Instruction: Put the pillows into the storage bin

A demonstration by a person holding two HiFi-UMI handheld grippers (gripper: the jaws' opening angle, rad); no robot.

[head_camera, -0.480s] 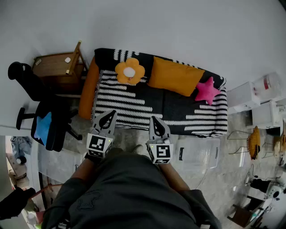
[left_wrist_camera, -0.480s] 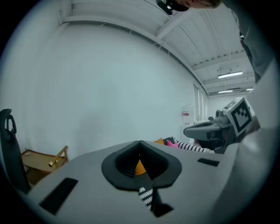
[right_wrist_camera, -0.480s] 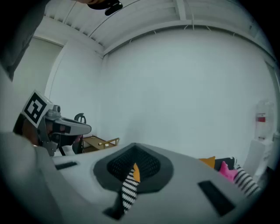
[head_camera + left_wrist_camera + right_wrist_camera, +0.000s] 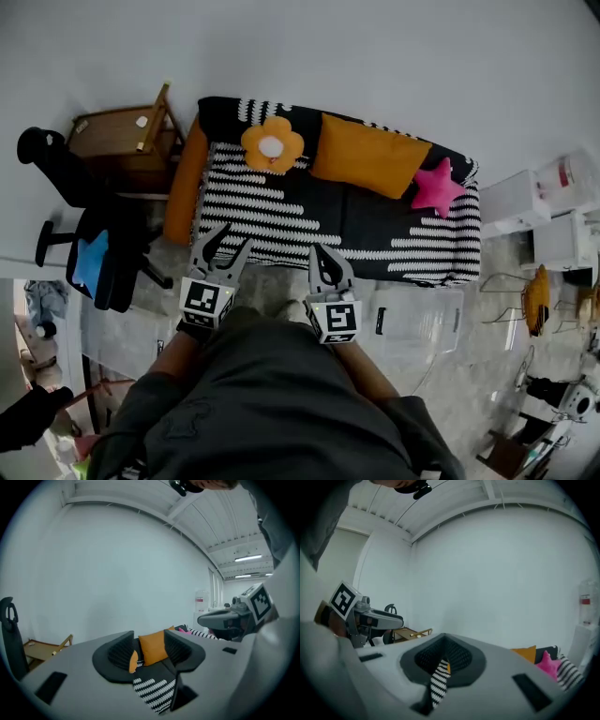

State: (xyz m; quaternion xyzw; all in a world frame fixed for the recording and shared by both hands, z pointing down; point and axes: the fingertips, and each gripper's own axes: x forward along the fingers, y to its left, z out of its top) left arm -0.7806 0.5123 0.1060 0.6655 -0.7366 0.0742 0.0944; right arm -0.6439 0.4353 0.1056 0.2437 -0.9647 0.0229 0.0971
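Note:
A black-and-white striped sofa [image 4: 281, 211] carries an orange flower pillow [image 4: 272, 144], an orange rectangular pillow [image 4: 368, 156] and a pink star pillow [image 4: 438, 187]. An orange bolster [image 4: 186, 183] lies along its left arm. A clear storage bin [image 4: 417, 323] sits on the floor before the sofa's right end. My left gripper [image 4: 225, 244] hovers in front of the sofa, jaws apart and empty. The orange pillow [image 4: 152, 646] shows far off between them. My right gripper [image 4: 324, 251] hangs beside it, jaws together, holding nothing. In the right gripper view the star pillow [image 4: 547, 664] lies far right.
A wooden side table [image 4: 122, 141] stands left of the sofa, with a black office chair [image 4: 89, 234] in front of it. White cabinets [image 4: 553, 211] and clutter fill the right side. The person's body takes up the lower middle of the head view.
The left gripper's jaws have spread apart. The right gripper and the pillows have stayed where they were.

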